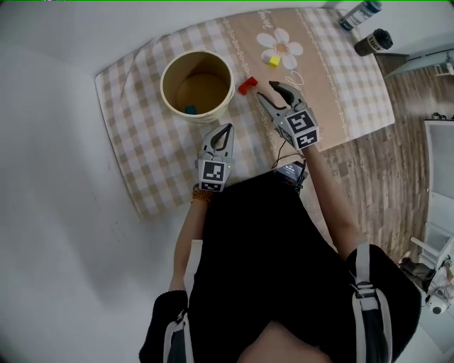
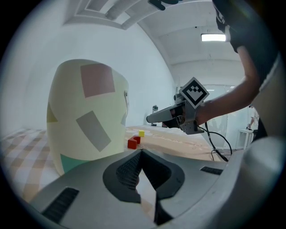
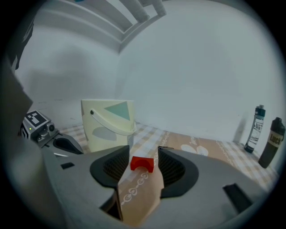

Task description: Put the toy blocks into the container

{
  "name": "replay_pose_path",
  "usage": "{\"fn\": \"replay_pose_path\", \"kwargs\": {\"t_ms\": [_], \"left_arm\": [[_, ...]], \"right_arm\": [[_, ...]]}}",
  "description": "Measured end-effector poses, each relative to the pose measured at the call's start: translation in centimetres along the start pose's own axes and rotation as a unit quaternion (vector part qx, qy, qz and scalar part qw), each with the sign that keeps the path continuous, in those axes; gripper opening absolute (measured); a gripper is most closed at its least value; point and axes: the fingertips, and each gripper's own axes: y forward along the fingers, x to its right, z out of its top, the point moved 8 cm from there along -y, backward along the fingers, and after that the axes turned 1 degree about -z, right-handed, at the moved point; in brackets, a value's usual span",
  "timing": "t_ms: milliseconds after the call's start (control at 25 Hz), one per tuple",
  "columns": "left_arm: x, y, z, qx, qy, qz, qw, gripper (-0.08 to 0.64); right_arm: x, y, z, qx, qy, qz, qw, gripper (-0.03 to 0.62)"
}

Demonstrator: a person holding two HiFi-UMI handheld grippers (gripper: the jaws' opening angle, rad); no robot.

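A cream bucket point(image 1: 170, 84) stands on the checked cloth with a blue block point(image 1: 190, 109) inside it. A red arch block point(image 1: 246, 86) lies on the cloth just right of the bucket, and a small yellow block point(image 1: 274, 61) sits further back on the flower print. My right gripper point(image 1: 266, 91) is open, low over the cloth. In the right gripper view the red block point(image 3: 142, 164) shows in the gap of that gripper point(image 3: 144, 151), with neither pad touching it. My left gripper point(image 1: 225, 130) is shut and empty, just in front of the bucket point(image 2: 85, 116).
Two bottles point(image 1: 362, 14) point(image 1: 374, 41) stand at the cloth's far right corner. The table's right edge drops to a wooden floor point(image 1: 404, 142). The person's dark clothing point(image 1: 269, 269) fills the near part of the head view.
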Motion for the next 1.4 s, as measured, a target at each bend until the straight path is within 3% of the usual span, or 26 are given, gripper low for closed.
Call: {"fn": "replay_pose_path", "kwargs": {"t_ms": [280, 520, 1160, 1400], "left_arm": [[-0.1, 0.1, -0.1, -0.007, -0.002, 0.000, 1.0000, 0.002], [0.0, 0.2, -0.1, -0.008, -0.004, -0.001, 1.0000, 0.002], [0.0, 0.2, 0.0, -0.011, -0.004, -0.002, 0.9999, 0.002], [0.0, 0.3, -0.1, -0.015, -0.001, -0.006, 0.9999, 0.002]], "right_arm": [[-0.5, 2.4, -1.5, -0.036, 0.001, 0.019, 0.999, 0.313], [-0.5, 4.4, -2.7, -0.064, 0.017, 0.017, 0.998, 0.359], [-0.8, 7.5, -4.8, -0.099, 0.085, 0.023, 0.991, 0.345], [-0.8, 7.9, -5.1, -0.111, 0.080, 0.015, 0.990, 0.333]]}}
